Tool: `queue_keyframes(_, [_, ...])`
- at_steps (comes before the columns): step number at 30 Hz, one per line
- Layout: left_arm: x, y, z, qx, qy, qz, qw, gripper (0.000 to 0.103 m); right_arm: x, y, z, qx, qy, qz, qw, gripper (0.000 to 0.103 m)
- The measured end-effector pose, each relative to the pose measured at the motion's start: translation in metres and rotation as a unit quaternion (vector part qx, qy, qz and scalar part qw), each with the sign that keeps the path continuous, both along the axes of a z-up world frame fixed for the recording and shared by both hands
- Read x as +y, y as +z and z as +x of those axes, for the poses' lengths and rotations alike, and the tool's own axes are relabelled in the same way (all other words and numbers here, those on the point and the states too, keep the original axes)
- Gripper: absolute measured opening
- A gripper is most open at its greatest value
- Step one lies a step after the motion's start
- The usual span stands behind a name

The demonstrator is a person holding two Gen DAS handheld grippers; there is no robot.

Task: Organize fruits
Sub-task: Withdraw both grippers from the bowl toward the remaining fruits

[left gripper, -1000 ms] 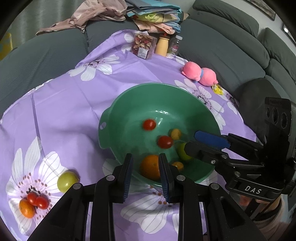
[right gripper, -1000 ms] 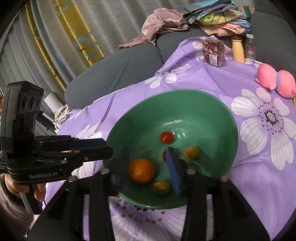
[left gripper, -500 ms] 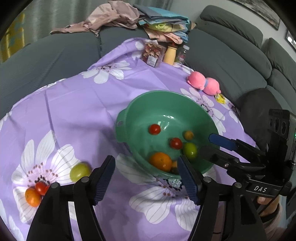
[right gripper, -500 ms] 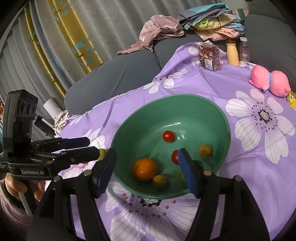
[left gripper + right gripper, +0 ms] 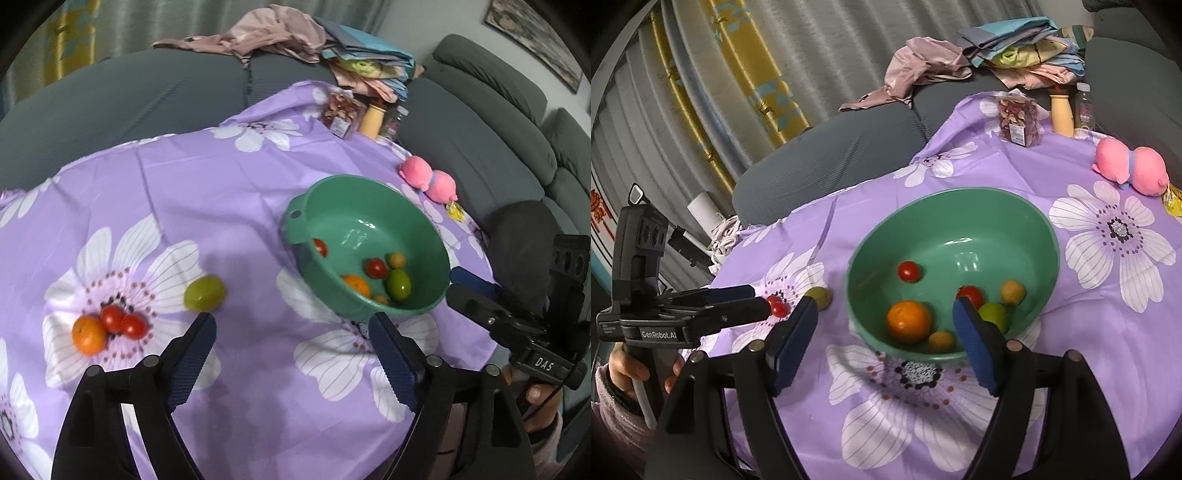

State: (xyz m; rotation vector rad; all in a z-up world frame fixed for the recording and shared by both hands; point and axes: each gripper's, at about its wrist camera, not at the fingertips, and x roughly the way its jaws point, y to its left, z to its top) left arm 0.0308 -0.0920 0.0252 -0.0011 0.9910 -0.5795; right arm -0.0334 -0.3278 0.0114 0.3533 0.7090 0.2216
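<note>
A green bowl (image 5: 406,214) (image 5: 960,206) on the purple flowered cloth holds an orange (image 5: 908,320), two red tomatoes (image 5: 909,271), a green fruit (image 5: 995,314) and small yellow fruits. On the cloth to its left lie a green fruit (image 5: 204,292), two red tomatoes (image 5: 122,322) and a small orange (image 5: 88,335). My left gripper (image 5: 290,343) is open and empty, above the cloth between bowl and loose fruits. My right gripper (image 5: 884,328) is open and empty, above the bowl's near rim.
A pink plush toy (image 5: 426,179) lies right of the bowl. A snack box (image 5: 341,112) and bottles (image 5: 371,118) stand at the cloth's far edge. Grey sofa cushions (image 5: 480,122) with piled clothes (image 5: 295,33) ring the table.
Both grippers opened wide and pulled back from the bowl. The left one swung left, bringing the loose fruits on the cloth into fuller view.
</note>
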Motion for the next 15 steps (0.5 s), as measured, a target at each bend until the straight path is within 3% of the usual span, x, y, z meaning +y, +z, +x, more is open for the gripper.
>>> queue_keyframes(11, [0.026, -0.004, -0.016, 0.008, 0.022, -0.001, 0.9997, 0.085, 0.015, 0.01, -0.012, -0.005, 0.009, -0.006, 1.0, 0.082])
queue_keyframes(15, [0.032, -0.004, -0.022, 0.009, 0.03, -0.001, 0.9995, 0.092, 0.024, 0.014, -0.016, -0.006, 0.016, -0.013, 1.0, 0.088])
